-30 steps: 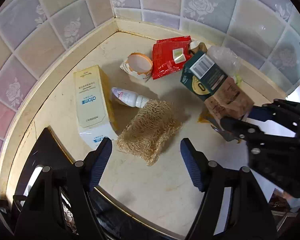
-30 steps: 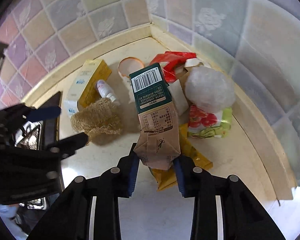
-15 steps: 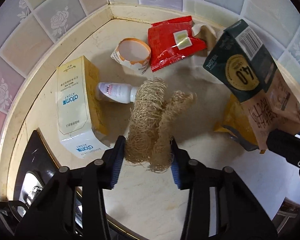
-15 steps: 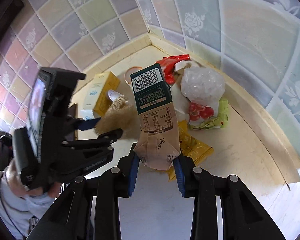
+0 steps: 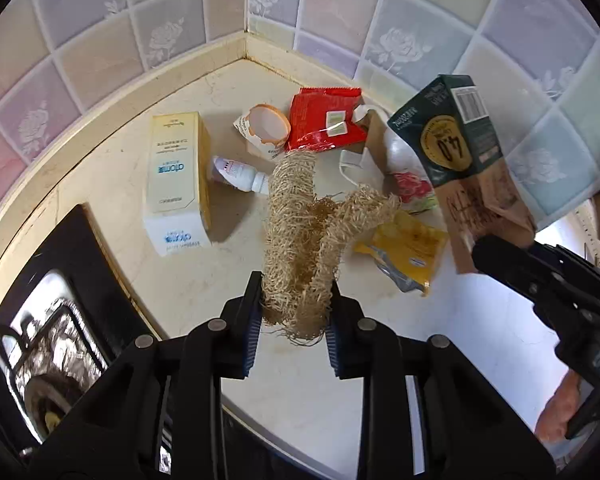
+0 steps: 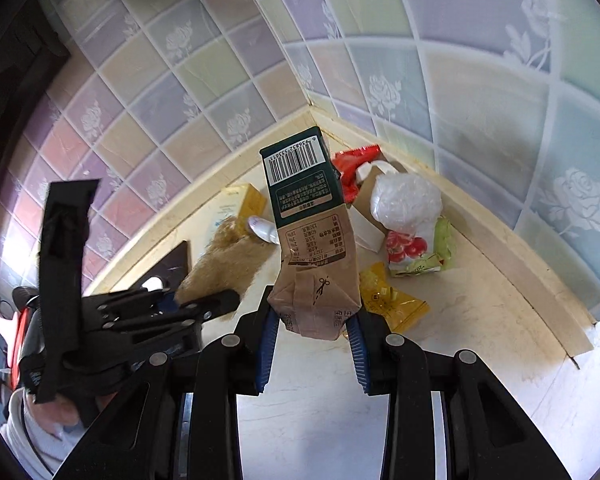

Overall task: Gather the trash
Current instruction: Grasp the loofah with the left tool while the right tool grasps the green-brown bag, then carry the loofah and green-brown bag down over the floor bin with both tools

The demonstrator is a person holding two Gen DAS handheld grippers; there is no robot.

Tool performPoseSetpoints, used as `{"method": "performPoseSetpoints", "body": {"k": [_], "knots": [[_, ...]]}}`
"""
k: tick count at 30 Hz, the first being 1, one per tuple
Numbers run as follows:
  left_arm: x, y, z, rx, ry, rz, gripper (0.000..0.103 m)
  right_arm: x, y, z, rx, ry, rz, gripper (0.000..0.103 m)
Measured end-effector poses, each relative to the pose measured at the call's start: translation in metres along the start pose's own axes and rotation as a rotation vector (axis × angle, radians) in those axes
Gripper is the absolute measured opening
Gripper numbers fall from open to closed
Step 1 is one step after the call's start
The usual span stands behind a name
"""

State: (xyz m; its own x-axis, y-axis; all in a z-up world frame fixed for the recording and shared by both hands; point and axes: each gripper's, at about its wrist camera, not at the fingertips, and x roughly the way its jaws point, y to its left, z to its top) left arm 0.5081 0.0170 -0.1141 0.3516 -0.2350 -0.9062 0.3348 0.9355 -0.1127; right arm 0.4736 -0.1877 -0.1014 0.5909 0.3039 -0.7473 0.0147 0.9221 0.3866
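Note:
My left gripper (image 5: 294,322) is shut on a tan loofah scrubber (image 5: 300,240) and holds it lifted above the counter. My right gripper (image 6: 312,328) is shut on a green and brown milk carton (image 6: 312,224), also lifted; the carton shows in the left wrist view (image 5: 460,152) at the right. The loofah shows in the right wrist view (image 6: 224,256) at the left, held by the left gripper (image 6: 204,306).
On the cream counter (image 5: 380,360) in the tiled corner lie a yellow-white box (image 5: 176,176), a small white bottle (image 5: 240,172), a torn paper cup (image 5: 266,128), a red packet (image 5: 326,120), a yellow wrapper (image 5: 404,252) and a clear plastic bag (image 6: 404,200). A black stove (image 5: 44,320) is left.
My left gripper closed on the loofah and lifted it. My right gripper raised the carton higher. Both have pulled back from the corner.

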Motion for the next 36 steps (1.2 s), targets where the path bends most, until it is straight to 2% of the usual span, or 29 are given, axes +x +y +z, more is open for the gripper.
{"method": "performPoseSetpoints", "body": {"k": [7,12,18,26,31,36], "knots": [[-0.065,-0.017,-0.034,-0.043,-0.074,-0.015,0.024,-0.049,0.008,-0.016,-0.025,-0.043,0.055,0.032],[-0.114,-0.034,-0.078,-0.107,-0.121,-0.007,0.024,-0.091,0.01,-0.04,-0.061,-0.05,0.104,0.032],[-0.16,-0.07,-0.143,-0.173,-0.174,0.011,0.024,-0.155,0.007,-0.086,-0.123,-0.061,0.165,0.032],[-0.195,-0.125,-0.231,-0.246,-0.212,0.032,0.024,-0.233,-0.018,-0.165,-0.181,-0.062,0.223,0.032],[-0.206,-0.159,-0.285,-0.275,-0.212,0.034,0.024,-0.262,-0.042,-0.217,-0.188,-0.04,0.249,0.032],[-0.198,-0.185,-0.331,-0.27,-0.172,0.022,0.024,-0.271,-0.063,-0.266,-0.201,-0.009,0.225,0.032]]}}
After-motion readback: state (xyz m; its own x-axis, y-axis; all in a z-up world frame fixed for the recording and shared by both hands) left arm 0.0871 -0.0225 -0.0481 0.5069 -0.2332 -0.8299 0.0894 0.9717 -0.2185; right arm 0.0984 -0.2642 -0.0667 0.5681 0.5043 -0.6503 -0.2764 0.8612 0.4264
